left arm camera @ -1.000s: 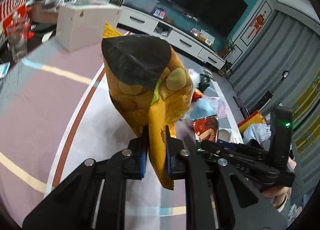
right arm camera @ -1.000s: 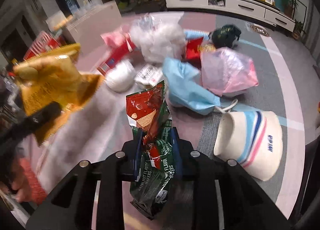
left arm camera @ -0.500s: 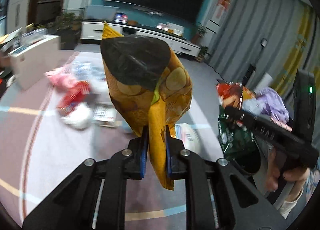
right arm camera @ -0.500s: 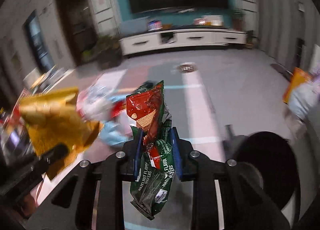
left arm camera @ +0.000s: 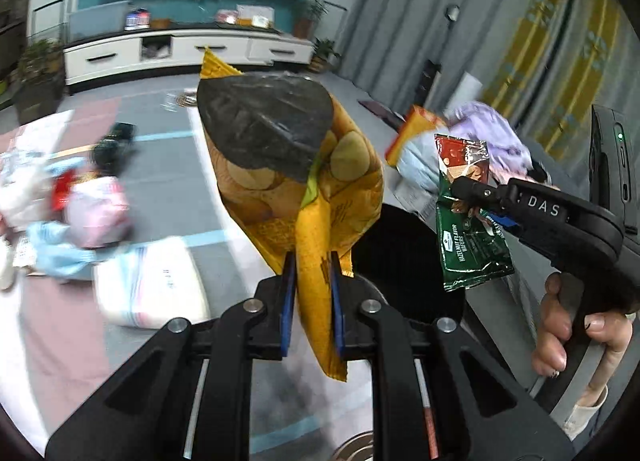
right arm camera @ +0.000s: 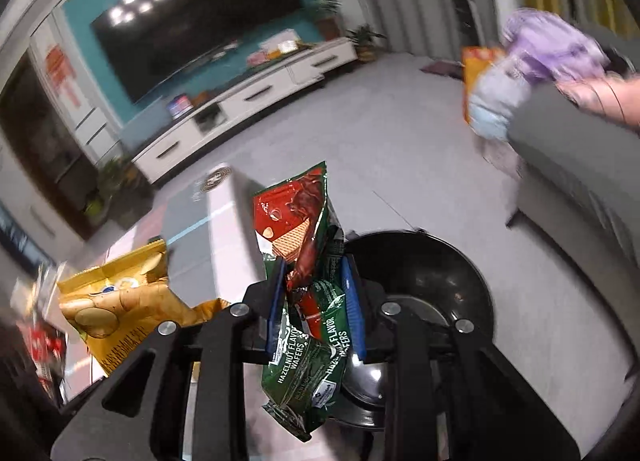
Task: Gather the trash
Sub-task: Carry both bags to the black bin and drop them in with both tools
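Note:
My left gripper (left arm camera: 312,293) is shut on a yellow chip bag (left arm camera: 296,165) with a dark patch on top, held upright above the floor. My right gripper (right arm camera: 316,301) is shut on a green and red hazelnut wafer wrapper (right arm camera: 304,301). That wrapper (left arm camera: 468,221) and the right gripper (left arm camera: 476,197) show at the right of the left wrist view, held by a person's hand (left arm camera: 560,325). A black round bin (right arm camera: 432,281) sits just beyond and below both grippers. The chip bag (right arm camera: 120,301) appears at the left of the right wrist view.
A pile of trash lies on the floor at the left: a pink bag (left arm camera: 100,213), a blue bag (left arm camera: 52,249), a striped white hat (left arm camera: 152,281). A grey sofa (right arm camera: 580,157) with purple and blue bags (right arm camera: 548,45) stands right. A white TV cabinet (left arm camera: 180,53) lines the far wall.
Both grippers swung right, away from the trash pile, and now hang over the black bin. Each still grips its wrapper. The sofa has come into view.

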The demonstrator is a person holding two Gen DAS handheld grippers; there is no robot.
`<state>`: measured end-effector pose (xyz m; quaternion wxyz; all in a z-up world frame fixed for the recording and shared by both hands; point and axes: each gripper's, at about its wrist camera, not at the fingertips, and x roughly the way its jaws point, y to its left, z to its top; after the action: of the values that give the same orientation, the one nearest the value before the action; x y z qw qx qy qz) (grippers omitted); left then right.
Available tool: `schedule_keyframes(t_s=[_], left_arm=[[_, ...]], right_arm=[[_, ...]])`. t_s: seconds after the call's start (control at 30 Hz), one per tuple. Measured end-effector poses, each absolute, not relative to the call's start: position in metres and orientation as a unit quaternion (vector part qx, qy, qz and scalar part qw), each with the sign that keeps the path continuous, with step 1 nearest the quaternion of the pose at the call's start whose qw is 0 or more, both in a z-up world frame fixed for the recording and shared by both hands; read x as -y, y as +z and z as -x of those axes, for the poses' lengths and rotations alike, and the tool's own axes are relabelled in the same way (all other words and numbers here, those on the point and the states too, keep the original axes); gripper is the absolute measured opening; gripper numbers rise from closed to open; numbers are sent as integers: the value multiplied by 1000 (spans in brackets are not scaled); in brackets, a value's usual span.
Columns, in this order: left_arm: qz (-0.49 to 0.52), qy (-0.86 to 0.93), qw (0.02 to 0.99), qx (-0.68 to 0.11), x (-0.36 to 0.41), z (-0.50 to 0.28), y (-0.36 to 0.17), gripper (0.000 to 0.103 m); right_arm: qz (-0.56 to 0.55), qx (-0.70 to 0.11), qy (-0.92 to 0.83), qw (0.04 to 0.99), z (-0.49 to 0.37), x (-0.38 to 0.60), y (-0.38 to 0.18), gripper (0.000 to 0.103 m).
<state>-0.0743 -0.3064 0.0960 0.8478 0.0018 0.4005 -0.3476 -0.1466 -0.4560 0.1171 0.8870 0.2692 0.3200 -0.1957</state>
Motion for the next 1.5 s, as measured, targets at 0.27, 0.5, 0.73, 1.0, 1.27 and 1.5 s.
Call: schedule_keyframes(t_s=[0.27, 0.5, 0.73, 1.0, 1.27, 1.5], left_arm=[[-39, -375, 808, -453, 377, 64, 55, 16], [-60, -395, 783, -477, 410, 68, 34, 18], [-64, -402, 769, -492, 418, 71, 23, 20], [-57, -403, 773, -487, 415, 72, 26, 59], [-30, -375, 817, -437, 358, 68, 73, 89], [41, -281, 878, -386, 247, 42, 121, 98]], right_arm=[[-329, -341, -257, 842, 164, 497, 85, 29], [-342, -359, -283, 821, 166, 511, 70, 29], [-339, -378, -301, 807, 161, 518, 59, 30], [-337, -373, -302, 810, 160, 517, 63, 54], [-318, -331, -256, 850, 154, 492, 93, 91], [-277, -297, -162, 899, 131, 438, 131, 98]])
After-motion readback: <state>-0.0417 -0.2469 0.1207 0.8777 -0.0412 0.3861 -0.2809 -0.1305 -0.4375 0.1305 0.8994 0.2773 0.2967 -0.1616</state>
